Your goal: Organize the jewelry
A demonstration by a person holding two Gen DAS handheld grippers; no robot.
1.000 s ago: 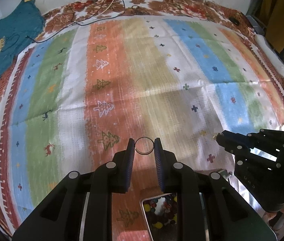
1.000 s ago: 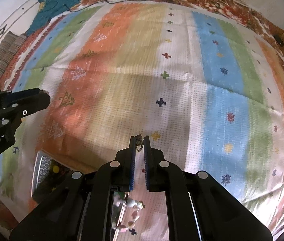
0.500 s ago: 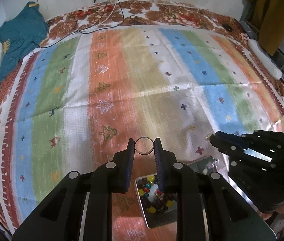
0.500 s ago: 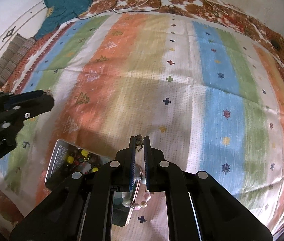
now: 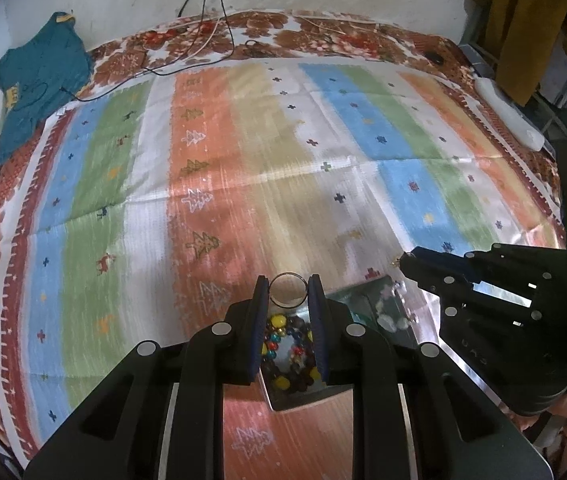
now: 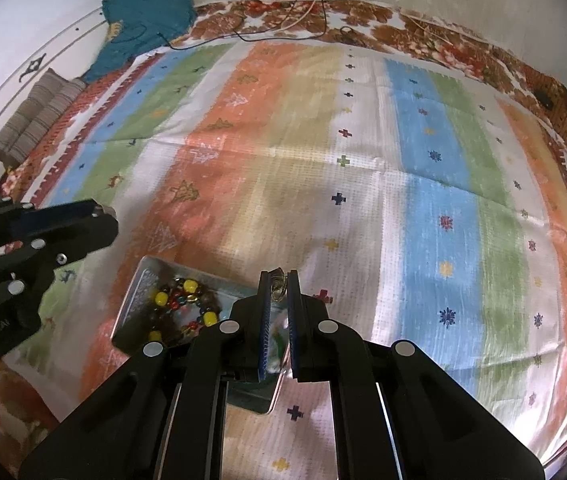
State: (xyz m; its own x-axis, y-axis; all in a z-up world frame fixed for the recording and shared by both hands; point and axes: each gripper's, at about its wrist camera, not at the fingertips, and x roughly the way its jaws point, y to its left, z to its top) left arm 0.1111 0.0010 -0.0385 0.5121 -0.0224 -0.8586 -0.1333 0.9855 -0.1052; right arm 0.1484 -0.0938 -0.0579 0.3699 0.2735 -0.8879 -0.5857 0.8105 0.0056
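Half the metal tray point(image 6: 145, 280) hidden, earring point(image 6: 278, 282) unclear

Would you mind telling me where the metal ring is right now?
In the left wrist view, the metal ring is pinched between the left hand-held gripper fingertips, above the tray of colourful beads.

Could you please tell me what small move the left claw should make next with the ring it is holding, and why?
Probably lower the left claw a little toward the metal tray before opening. It is shut on the thin ring, which hangs above the tray's compartment holding the beaded bracelet; a release from this height could let the ring bounce out. Whether that compartment is the right one, I cannot tell.
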